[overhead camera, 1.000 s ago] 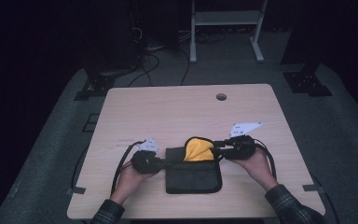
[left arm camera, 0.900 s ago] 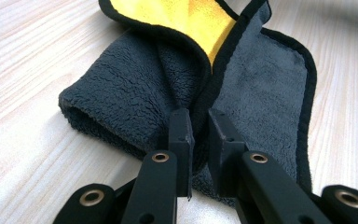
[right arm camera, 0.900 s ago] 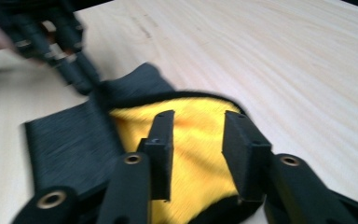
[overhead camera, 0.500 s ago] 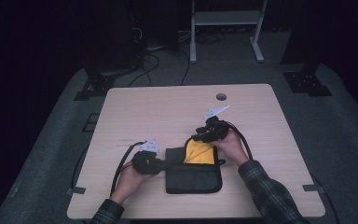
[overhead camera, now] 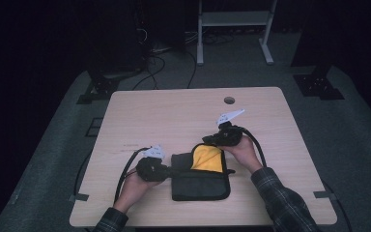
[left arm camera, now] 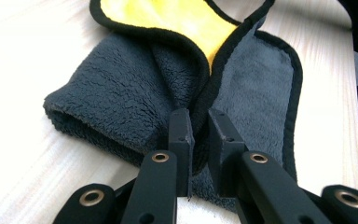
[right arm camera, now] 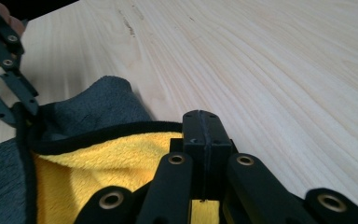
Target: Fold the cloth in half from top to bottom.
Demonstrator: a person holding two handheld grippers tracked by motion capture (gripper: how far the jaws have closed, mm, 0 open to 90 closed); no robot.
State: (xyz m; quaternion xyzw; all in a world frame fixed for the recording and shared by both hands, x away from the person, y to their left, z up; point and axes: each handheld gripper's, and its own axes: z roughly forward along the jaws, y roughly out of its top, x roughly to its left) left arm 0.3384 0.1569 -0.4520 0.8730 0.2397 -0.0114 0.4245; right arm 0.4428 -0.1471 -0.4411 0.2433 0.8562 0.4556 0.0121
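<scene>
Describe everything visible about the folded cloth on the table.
The cloth is a fleecy microfibre towel, dark grey on one face and yellow on the other, with black edging. It lies folded near the table's front edge, one corner turned back to show yellow. The left gripper pinches its grey edge. The right gripper, whose jaws have just been closing, clamps the yellow corner's rim.

No legible text, label, brand, number or sign on any surface here.

Folded grey cloth (overhead camera: 200, 181) with black trim, yellow inner face upturned, flat near table's front edge.
</scene>
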